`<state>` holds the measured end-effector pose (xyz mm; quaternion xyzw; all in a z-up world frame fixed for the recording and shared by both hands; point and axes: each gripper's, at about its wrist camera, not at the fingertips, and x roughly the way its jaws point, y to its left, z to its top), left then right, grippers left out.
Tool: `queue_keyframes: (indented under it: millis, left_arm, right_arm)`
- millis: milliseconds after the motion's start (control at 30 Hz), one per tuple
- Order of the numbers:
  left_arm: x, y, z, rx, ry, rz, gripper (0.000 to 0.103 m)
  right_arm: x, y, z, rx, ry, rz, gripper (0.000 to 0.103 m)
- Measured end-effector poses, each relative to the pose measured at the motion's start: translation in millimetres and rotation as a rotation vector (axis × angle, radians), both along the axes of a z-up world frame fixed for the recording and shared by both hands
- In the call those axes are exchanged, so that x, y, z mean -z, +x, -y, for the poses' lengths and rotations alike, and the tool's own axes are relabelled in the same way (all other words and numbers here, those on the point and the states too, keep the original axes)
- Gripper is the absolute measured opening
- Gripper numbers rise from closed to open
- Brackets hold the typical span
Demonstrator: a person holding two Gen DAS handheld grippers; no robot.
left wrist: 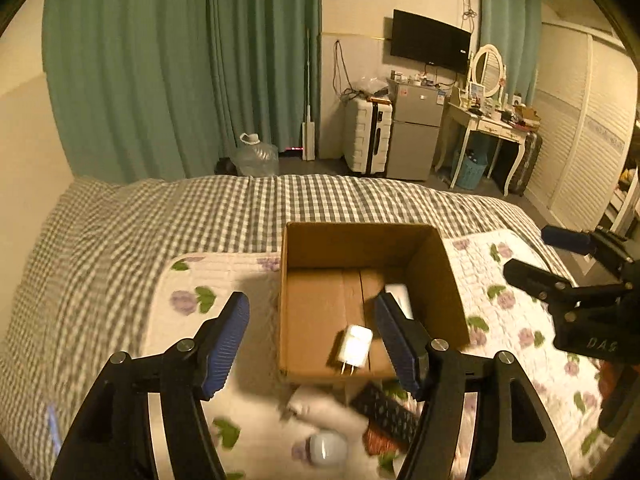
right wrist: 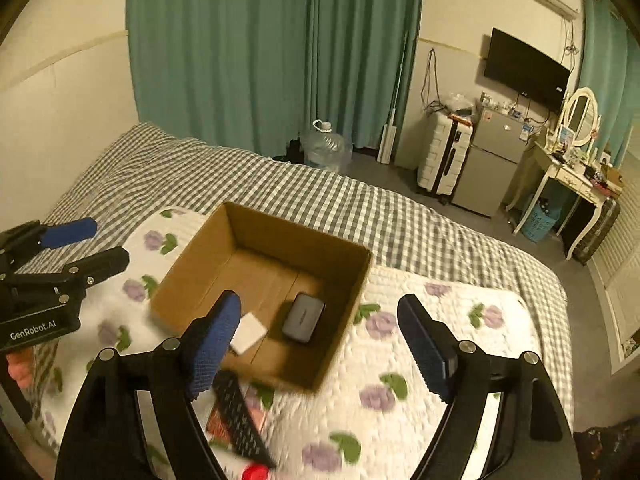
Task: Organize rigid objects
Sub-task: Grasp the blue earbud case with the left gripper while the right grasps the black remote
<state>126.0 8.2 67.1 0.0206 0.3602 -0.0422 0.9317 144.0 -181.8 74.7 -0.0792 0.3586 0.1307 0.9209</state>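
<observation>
On the floral quilt [right wrist: 400,360], the open cardboard box [right wrist: 328,344] holds the white charger [left wrist: 355,346] near its front wall and a dark grey case [right wrist: 303,317] just right of it. Your left gripper [left wrist: 312,338] and right gripper [right wrist: 320,344] both gape wide, nothing between the pads — black remote [right wrist: 240,420] lies outside, near the box's front.
</observation>
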Motion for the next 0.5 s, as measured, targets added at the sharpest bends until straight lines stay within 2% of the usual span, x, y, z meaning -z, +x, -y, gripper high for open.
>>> queue_keyframes:
  millis: [133,267,367,500]
  left_arm:
    - [1.9,-37.3,-3.6,0.001,0.0,-0.01,0.07]
    - [26.3,-66.5,-2.5,0.004,0.035,-0.031,0.07]
    - [52.2,-76.5,-1.5,0.004,0.046,-0.069,0.07]
    - [90.6,-77.4,-0.2,-0.016,0.065,-0.117,0.07]
  right_arm:
    - [-0.3,-49.9,4.9,-0.021,-0.025,0.001,0.081]
    - [25.4,-91.0,13.6,-0.045,-0.028,-0.051,0.082]
    - [48.6,-101.6,9.4,-0.061,-0.044,-0.086,0.082]
    - [82.4,-94.9,-5.6,-0.11,-0.067,-0.155,0.082]
